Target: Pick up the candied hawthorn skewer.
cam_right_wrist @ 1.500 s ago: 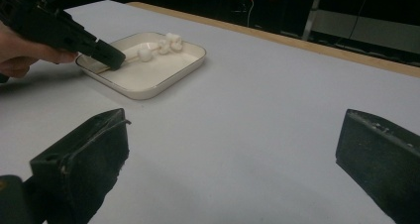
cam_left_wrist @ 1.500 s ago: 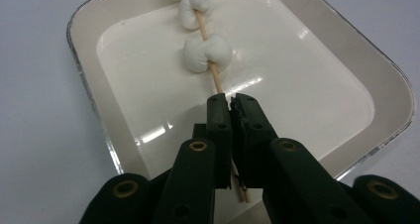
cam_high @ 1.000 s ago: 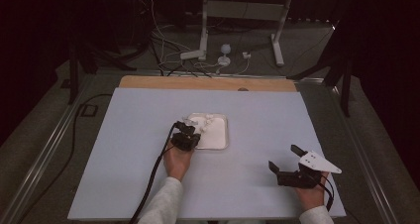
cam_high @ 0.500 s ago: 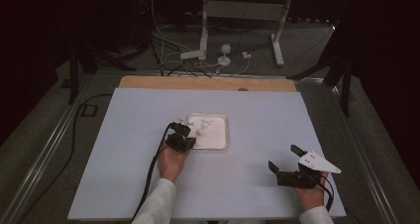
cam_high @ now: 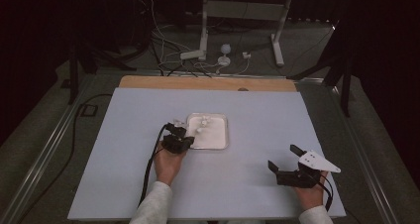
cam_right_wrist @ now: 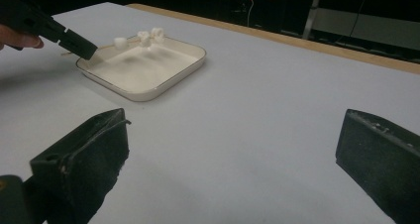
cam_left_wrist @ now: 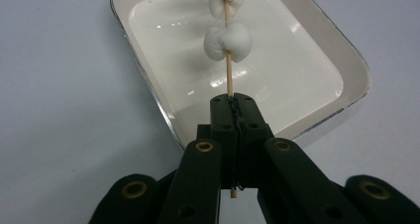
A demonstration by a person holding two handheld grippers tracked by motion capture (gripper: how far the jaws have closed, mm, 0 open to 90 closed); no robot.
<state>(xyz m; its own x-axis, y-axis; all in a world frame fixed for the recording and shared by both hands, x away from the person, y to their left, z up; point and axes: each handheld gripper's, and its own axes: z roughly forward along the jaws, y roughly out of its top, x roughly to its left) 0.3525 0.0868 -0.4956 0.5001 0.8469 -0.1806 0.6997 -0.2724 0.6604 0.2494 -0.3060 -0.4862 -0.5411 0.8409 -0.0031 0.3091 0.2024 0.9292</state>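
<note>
The room beyond the table (cam_high: 247, 184) is dim, almost black; light falls from above on the pale tabletop; the white tray (cam_left_wrist: 317, 45) shows small glints of glare on its glossy floor; soft shadows lie beside the tray; the nearest jaws in the right gripper view are blurred.

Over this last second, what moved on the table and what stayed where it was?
The left tongs, shut on the skewer of white lumps, drew back slightly toward the person and to the left, so the skewer now hangs over the near-left part of the white tray. The tray and the open right tongs stayed put.
</note>
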